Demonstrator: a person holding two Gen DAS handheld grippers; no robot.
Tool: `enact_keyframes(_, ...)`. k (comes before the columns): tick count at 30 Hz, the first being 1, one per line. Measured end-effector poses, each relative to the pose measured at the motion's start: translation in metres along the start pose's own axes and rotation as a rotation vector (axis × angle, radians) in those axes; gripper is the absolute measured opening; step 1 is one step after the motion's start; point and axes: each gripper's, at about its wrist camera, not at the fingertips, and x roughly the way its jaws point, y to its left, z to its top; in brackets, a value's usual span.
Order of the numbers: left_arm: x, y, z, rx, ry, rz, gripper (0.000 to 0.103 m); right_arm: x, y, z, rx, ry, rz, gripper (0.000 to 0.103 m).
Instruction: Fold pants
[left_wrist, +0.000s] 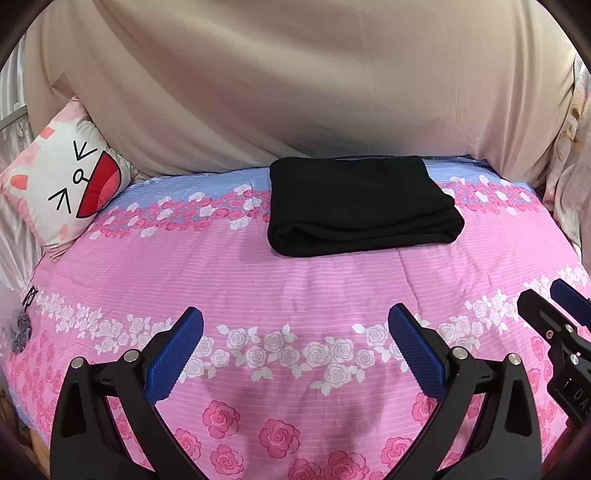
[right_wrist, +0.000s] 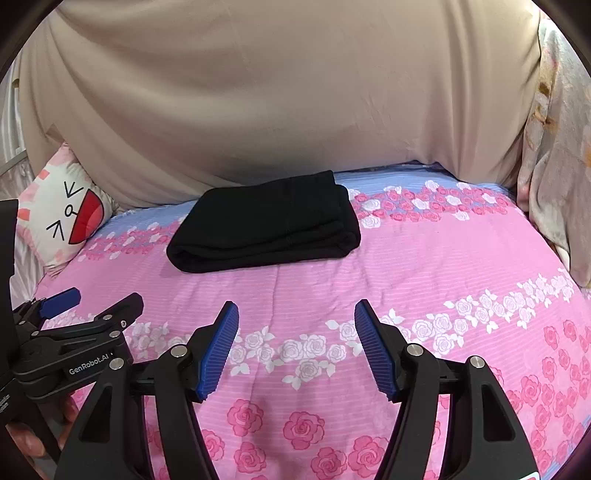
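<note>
The black pants lie folded into a compact rectangle on the pink floral bedspread, near its far edge; they also show in the right wrist view. My left gripper is open and empty, held over the bedspread well in front of the pants. My right gripper is open and empty too, beside the left one and equally short of the pants. The right gripper shows at the right edge of the left wrist view, and the left gripper at the left edge of the right wrist view.
A cat-face pillow leans at the bed's far left. A beige sheet hangs behind the bed. Pale patterned fabric hangs at the right edge.
</note>
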Motion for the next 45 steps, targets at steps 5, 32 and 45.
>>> enact_keyframes(5,0.0054,0.0002,-0.0001,-0.005,0.013,0.005,0.098,0.0046,0.0005,-0.0018,-0.004,0.011,0.001,0.064)
enact_keyframes(32,0.0014,0.0035,-0.0031,0.008,0.017,0.011,0.098,0.0053,0.0054,-0.0076,-0.009,0.009,0.001,0.064)
enact_keyframes(45,0.0052,0.0003,-0.0020,0.024,0.023,-0.017,0.098,0.0078,0.0022,-0.0093,-0.003,0.019,-0.010,0.064)
